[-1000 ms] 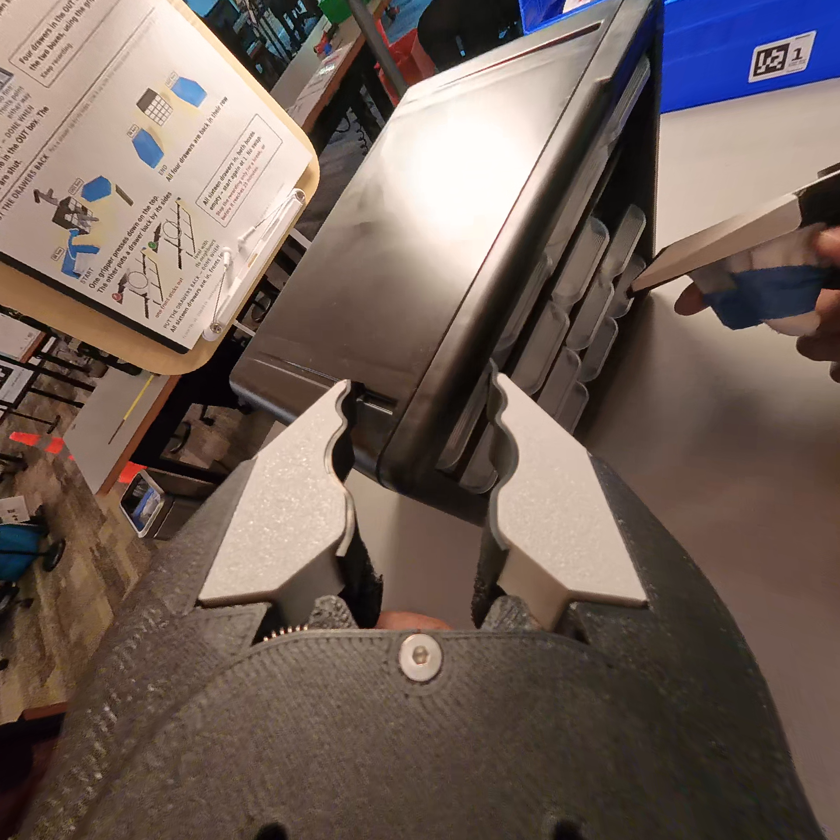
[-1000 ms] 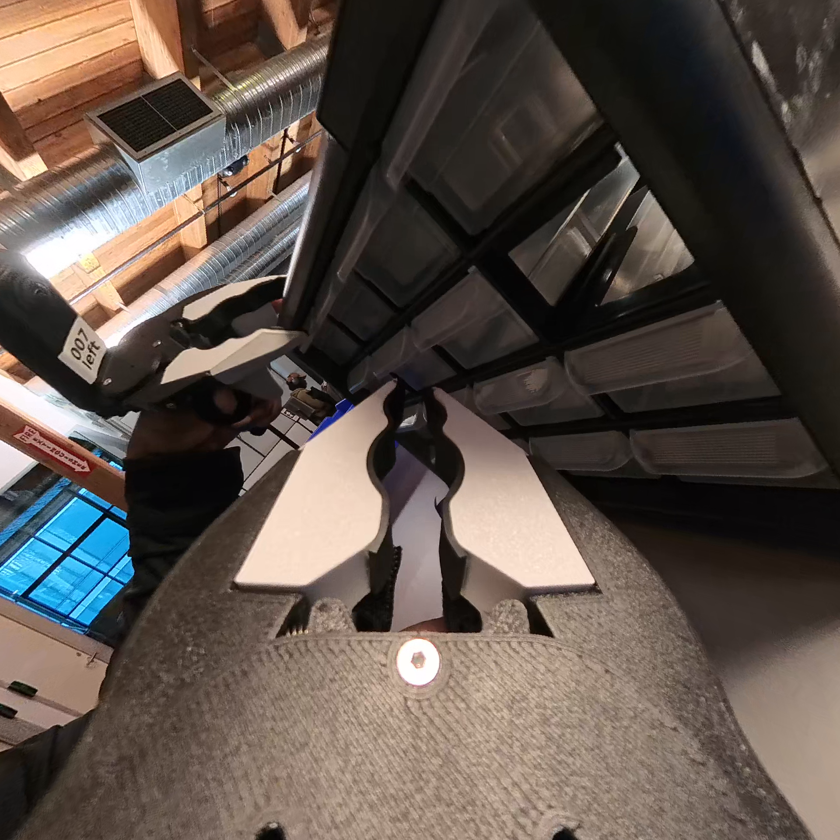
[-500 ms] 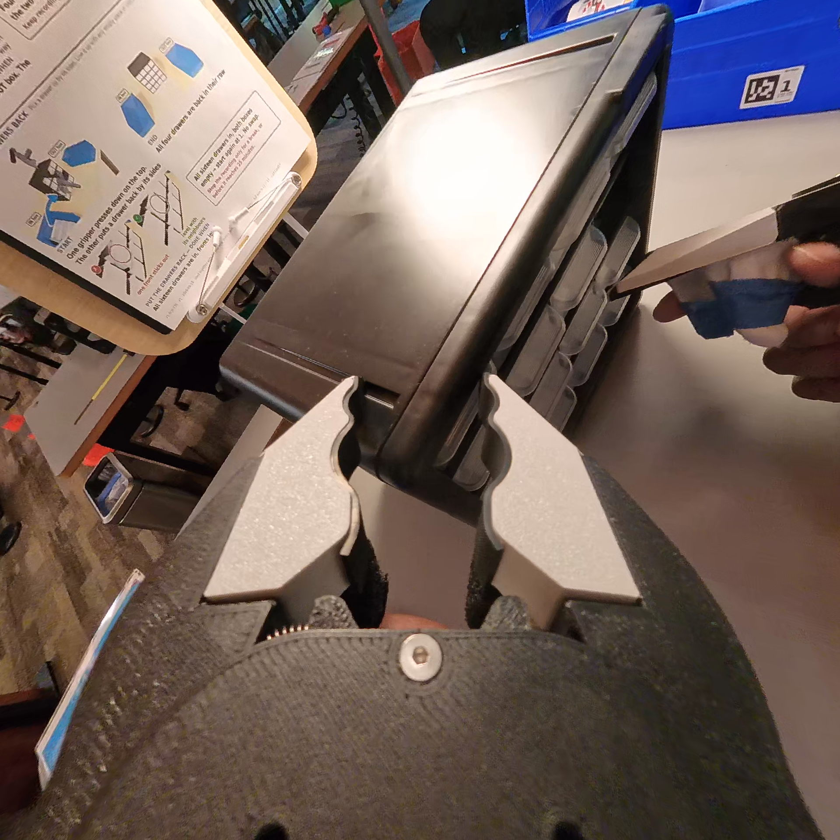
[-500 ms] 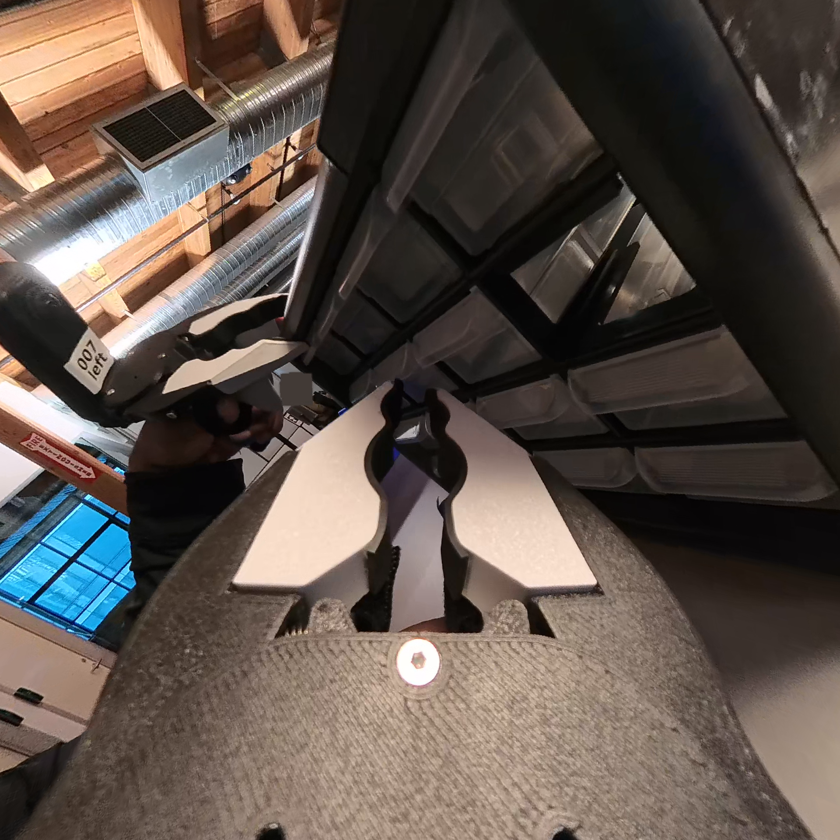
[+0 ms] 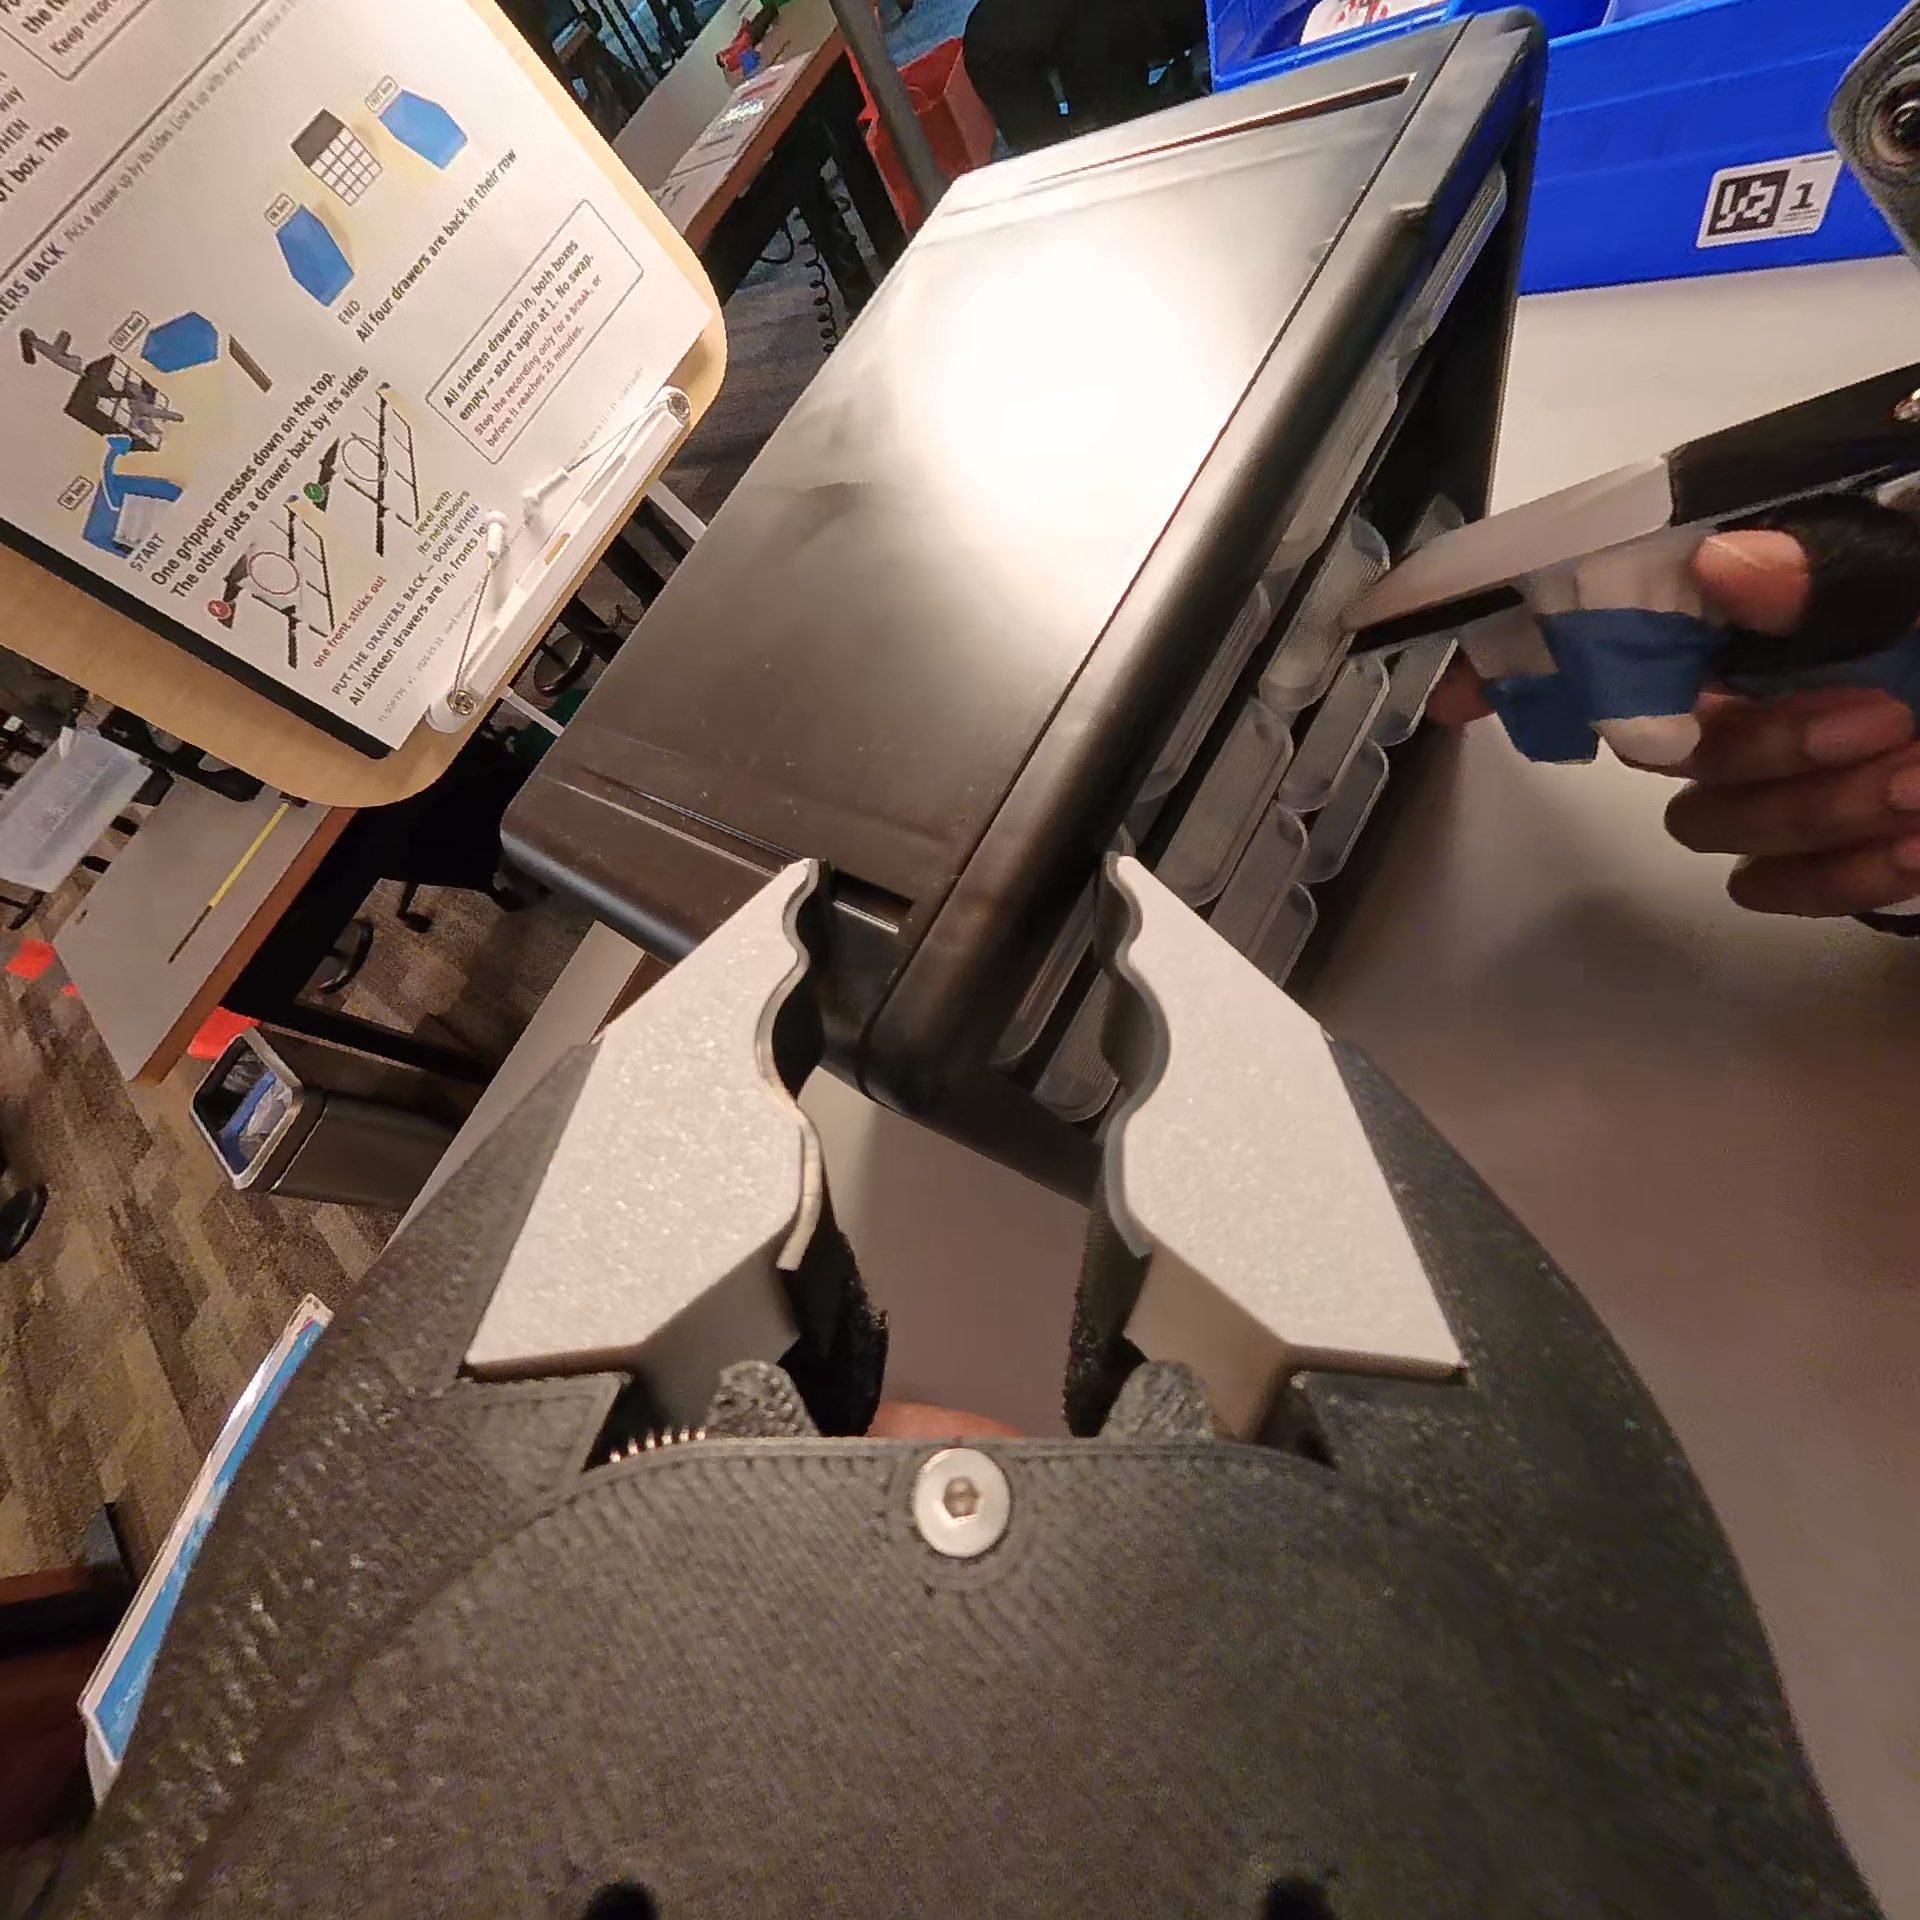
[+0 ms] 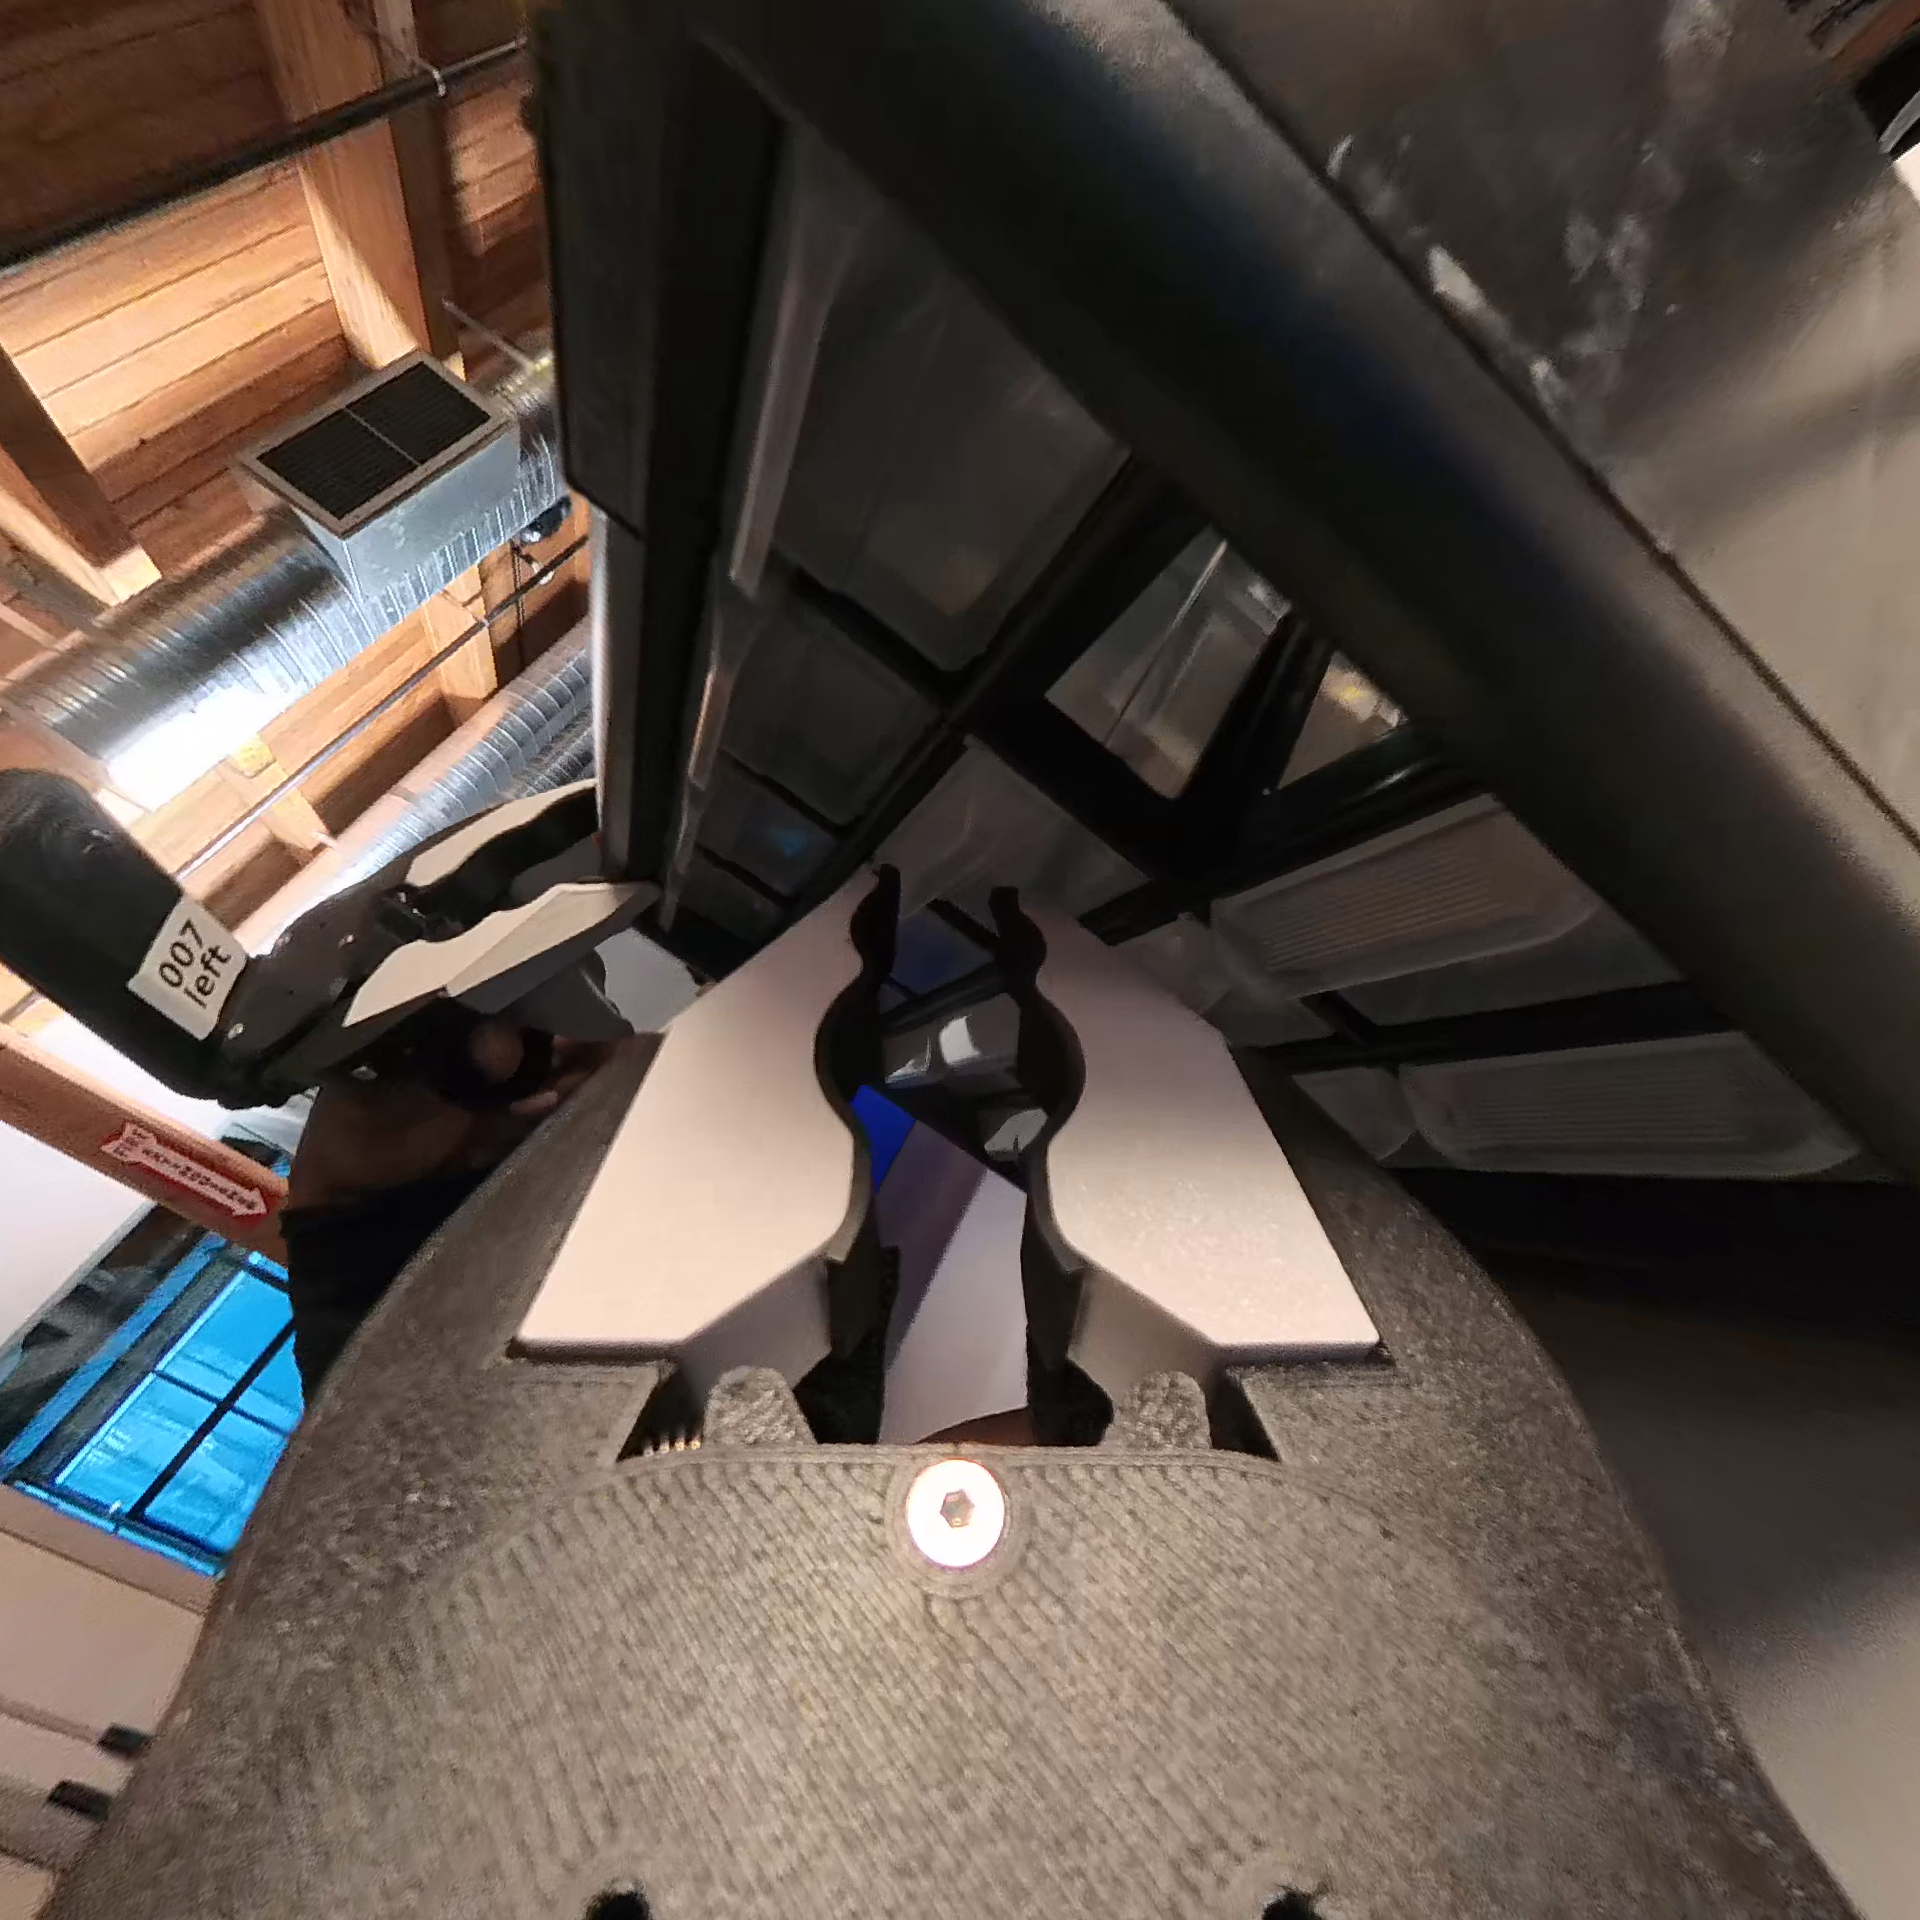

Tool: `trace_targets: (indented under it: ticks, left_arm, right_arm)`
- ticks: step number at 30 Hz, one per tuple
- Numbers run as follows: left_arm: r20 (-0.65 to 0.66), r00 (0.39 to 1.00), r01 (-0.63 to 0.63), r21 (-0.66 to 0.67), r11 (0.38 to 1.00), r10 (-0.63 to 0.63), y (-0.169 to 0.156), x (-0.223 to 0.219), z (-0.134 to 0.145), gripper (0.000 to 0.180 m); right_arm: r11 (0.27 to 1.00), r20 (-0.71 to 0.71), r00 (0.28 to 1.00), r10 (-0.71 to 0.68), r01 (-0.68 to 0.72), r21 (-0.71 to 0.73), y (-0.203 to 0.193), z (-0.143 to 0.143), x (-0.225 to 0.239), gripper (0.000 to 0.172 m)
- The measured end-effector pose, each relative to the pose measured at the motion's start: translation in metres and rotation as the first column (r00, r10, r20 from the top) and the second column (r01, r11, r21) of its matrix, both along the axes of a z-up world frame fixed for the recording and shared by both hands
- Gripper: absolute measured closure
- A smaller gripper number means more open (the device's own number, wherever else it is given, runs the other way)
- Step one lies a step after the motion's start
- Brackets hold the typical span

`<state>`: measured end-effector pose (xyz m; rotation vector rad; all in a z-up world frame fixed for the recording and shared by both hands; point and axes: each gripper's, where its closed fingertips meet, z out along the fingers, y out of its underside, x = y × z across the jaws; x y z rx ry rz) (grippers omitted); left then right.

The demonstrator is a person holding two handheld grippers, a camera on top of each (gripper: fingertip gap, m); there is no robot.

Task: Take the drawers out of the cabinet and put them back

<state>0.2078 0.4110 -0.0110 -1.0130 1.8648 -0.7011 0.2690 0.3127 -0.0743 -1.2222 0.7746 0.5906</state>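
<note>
Step in hand, as a judgement: L steadies the cabinet (image 5: 1039, 468) while R goes for one of the clear drawers (image 6: 1455, 904) on the front. It is either about to pull it out or has just seated it, and which one can't be told from here.

The left gripper (image 5: 961, 935) has its tongs spread wide, straddling the near top-front rim of the cabinet, w/ one finger over the top panel and the other over the drawer fronts. Whether the pads actually press on the rim can't be told.

The right gripper (image 6: 945, 904) has its tongs only slightly apart. Its tips sit right at a drawer front in the lower rows, w/ nothing plainly pinched between them.

The cabinet stands on the grey table (image 5: 1558, 1143), w/ most drawers seated in their slots.

Next move prob. calls for R to line its tips up on one drawer's lip, close on it and pull straight along the slot. L would need to hold the cabinet firm so it doesn't tip or slide.

Left wrist view only:
- the cabinet's top panel
- the instruction sheet (image 5: 312, 312) on a board
- the blue bin (image 5: 1662, 156) behind
- R's fingers coming in side-on at the drawer stack

Right wrist view only:
- the drawer grid from below and in front, incl. a slot at the upper right that looks see-through, maybe empty
- L seen from outside at the cabinet's edge
- the ceiling ducts (image 6: 260, 623)
</note>
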Motion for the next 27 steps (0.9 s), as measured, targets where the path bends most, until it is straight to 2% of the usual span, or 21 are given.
trace_targets:
  ticks: [8,18,22,27]
  left_arm:
    - [-0.001,1.0,-0.002,0.004,1.0,0.002,0.0,0.0,0.0,0.129]
    - [-0.001,1.0,-0.001,0.006,1.0,0.001,0.0,0.0,0.0,0.129]
    - [-0.002,1.0,-0.003,0.007,1.0,0.003,0.0,0.0,0.0,0.129]
    - [-0.002,1.0,-0.006,0.012,1.0,0.006,0.0,0.0,0.0,0.129]
  right_arm:
    - [0.996,-0.008,1.0,0.015,-0.014,0.084,-0.005,0.006,-0.009,0.162]
    - [0.975,-0.049,0.994,0.098,-0.086,0.206,-0.06,0.01,-0.085,0.167]
    - [0.966,-0.051,0.993,0.103,-0.087,0.244,-0.076,0.022,-0.104,0.168]
    - [0.958,-0.036,0.996,0.086,-0.072,0.278,-0.084,0.049,-0.105,0.17]
